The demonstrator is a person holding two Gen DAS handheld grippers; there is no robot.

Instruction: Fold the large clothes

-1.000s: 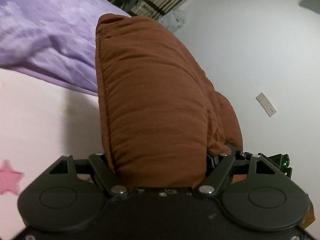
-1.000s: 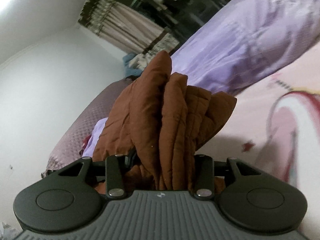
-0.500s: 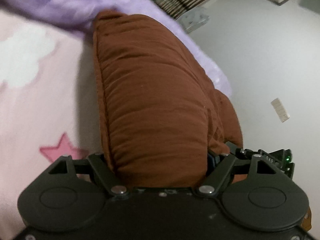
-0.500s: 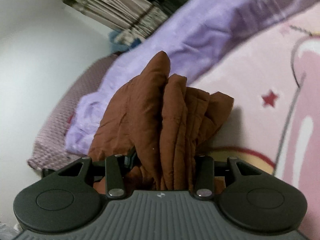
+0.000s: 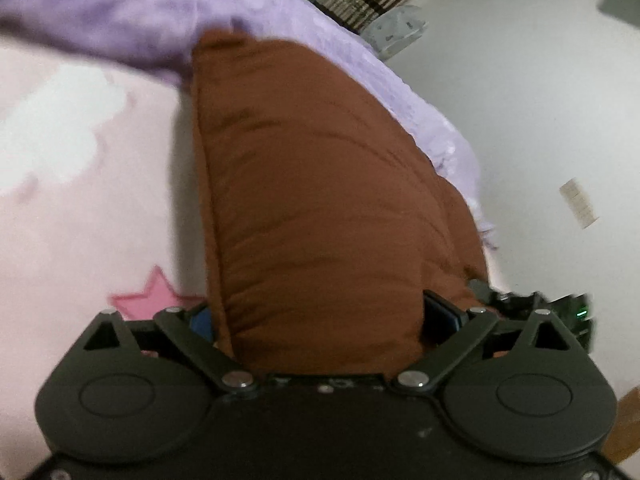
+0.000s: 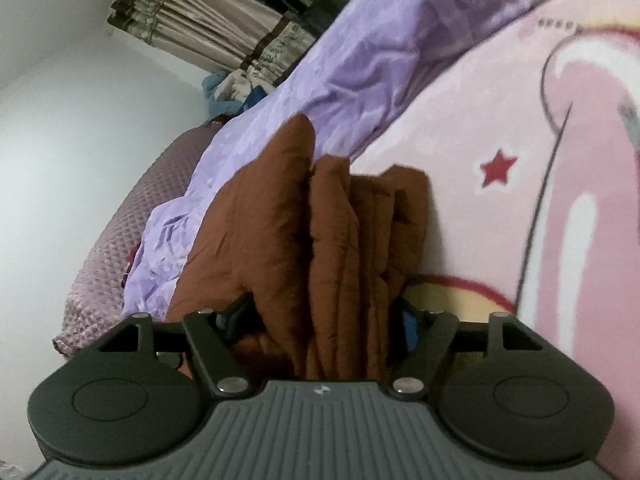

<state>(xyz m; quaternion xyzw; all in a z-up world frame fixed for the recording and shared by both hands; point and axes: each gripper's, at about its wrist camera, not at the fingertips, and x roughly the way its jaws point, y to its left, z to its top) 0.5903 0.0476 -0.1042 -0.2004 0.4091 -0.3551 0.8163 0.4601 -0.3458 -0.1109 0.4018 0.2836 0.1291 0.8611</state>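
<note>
The padded garment point(image 5: 320, 208) is plain rust brown. The bed cover point(image 6: 460, 128) under it is pale pink, printed with a red star point(image 6: 497, 167) and a pink star point(image 5: 154, 294). A lilac quilt point(image 6: 360, 60) lies crumpled beyond. The curtains point(image 6: 224, 36) are beige with dark brown bands.

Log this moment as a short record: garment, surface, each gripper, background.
garment: brown padded garment, bunched in thick folds
surface: pink blanket with star print
left gripper: jaws opening, garment between them
right gripper: jaws opening, folds between them
background: purple sheet, striped curtain, white wall
</note>
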